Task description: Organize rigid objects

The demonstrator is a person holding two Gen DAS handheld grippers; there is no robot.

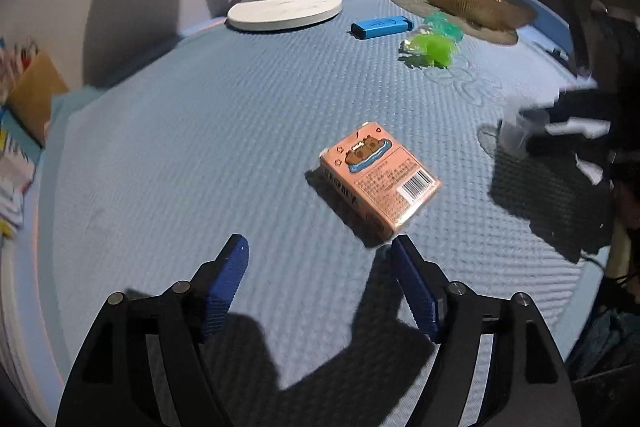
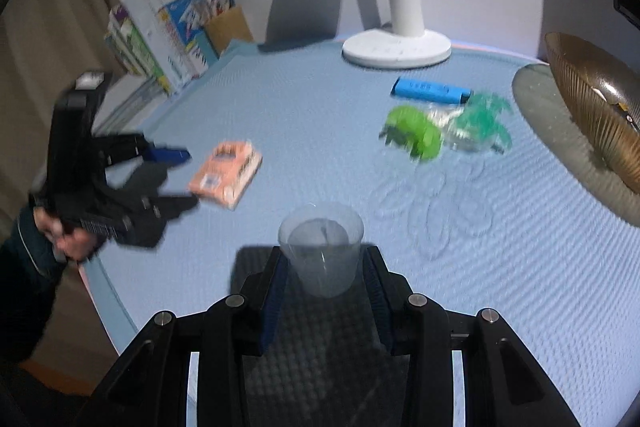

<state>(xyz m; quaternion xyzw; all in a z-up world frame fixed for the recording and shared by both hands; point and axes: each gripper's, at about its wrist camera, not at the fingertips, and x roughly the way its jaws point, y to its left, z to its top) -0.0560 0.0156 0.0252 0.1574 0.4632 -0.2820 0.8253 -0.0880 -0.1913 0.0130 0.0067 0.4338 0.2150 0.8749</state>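
Right tongs [image 2: 324, 275] are clamped on a see-through plastic cup [image 2: 321, 247]. Left tongs [image 1: 320, 255] gape, nothing in them; just past, at 1 o'clock, the peach card box [image 1: 380, 175] lies flat on the blue tabletop [image 1: 200, 131], barcode up.

No words can be read. The small salmon-pink cardboard box [image 1: 380, 177] lying flat near the middle of the blue mat bears a cartoon of 2 brown animals in blue water, a barcode at its near right corner and dense small print, too fine to make out. The blue rectangular lighter [image 1: 382, 25] far behind it carries pale lettering, also illegible.
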